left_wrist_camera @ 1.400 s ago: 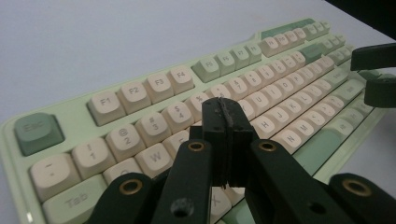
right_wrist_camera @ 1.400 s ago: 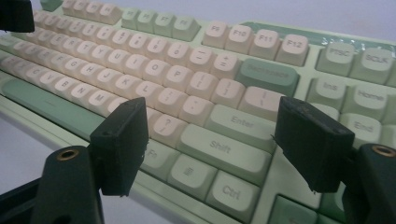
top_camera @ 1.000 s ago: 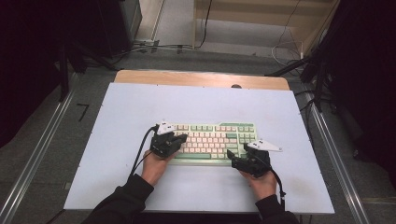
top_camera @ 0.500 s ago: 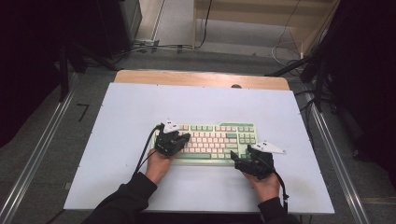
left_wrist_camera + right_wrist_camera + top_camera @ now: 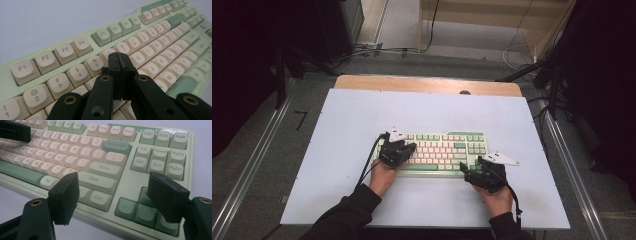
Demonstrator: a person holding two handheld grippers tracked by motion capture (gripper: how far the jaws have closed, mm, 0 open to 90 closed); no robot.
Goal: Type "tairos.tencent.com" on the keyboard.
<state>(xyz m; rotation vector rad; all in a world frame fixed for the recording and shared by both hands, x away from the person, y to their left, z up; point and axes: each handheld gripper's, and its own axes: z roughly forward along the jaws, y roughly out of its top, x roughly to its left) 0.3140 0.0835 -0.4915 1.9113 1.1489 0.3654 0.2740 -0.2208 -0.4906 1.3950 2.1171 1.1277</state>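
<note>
Now: my left gripper point(image 5: 119, 65) clenched on nothing, tip over the number row | keyboard point(image 5: 437, 150) lies directly beneath, long axis across the table point(image 5: 337, 130) | right gripper point(image 5: 117, 197) spread wide, hovering at the near right corner by Ctrl, nothing held.

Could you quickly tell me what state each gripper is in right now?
Left gripper: closed, nothing between its jaws, over the pale green keyboard with cream keys.
Right gripper: open, empty, at the keyboard's near right corner.
</note>
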